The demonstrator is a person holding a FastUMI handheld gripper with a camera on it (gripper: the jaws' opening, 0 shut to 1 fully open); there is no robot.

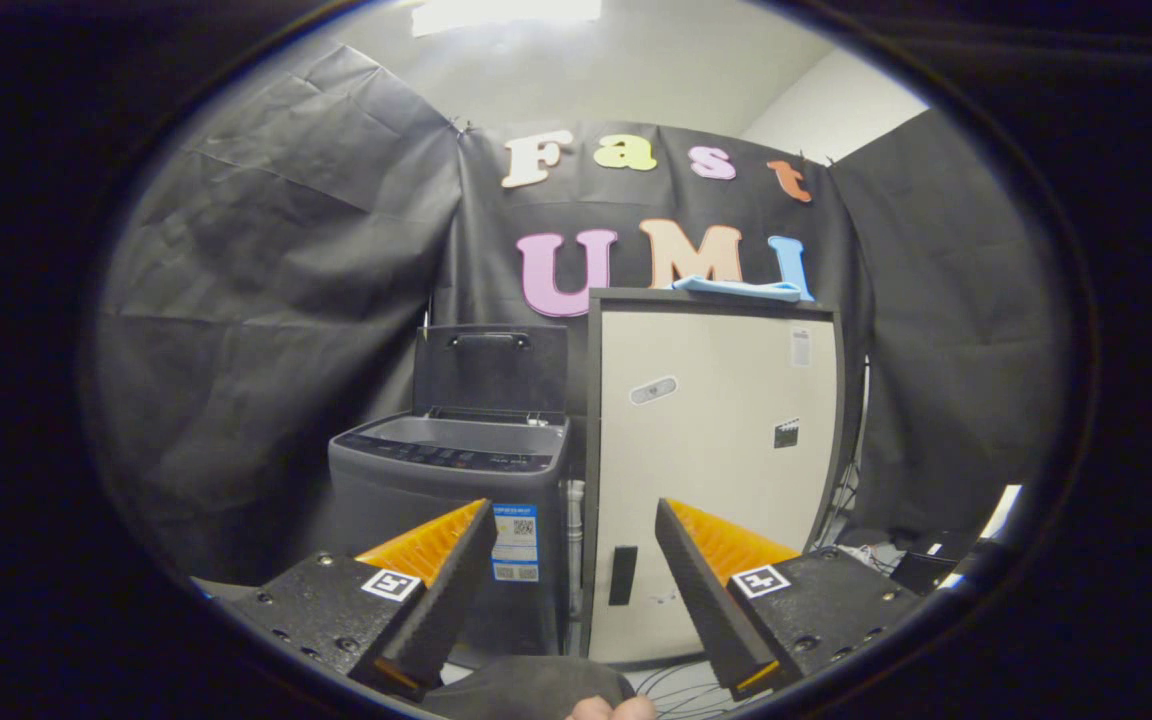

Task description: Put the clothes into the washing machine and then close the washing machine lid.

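Facing a grey top-loading washing machine [451, 470], the gripper [574, 560] is held well back, fingers spread with nothing between them. The machine's dark lid [491, 368] is propped upright. A light blue folded cloth [736, 288], probably the clothes, lies on top of the tall beige cabinet [716, 440] beside it. Risk: the cloth is flat and high, so a shallow pinch may slip or drag it behind the cabinet.

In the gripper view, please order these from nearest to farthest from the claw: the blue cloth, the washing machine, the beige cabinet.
The claw is open, holding nothing.
1. Beige cabinet, just ahead of the fingers, slightly right.
2. Washing machine, ahead left, lid up; nearly as near, hard to separate.
3. Blue cloth, on the cabinet's top.
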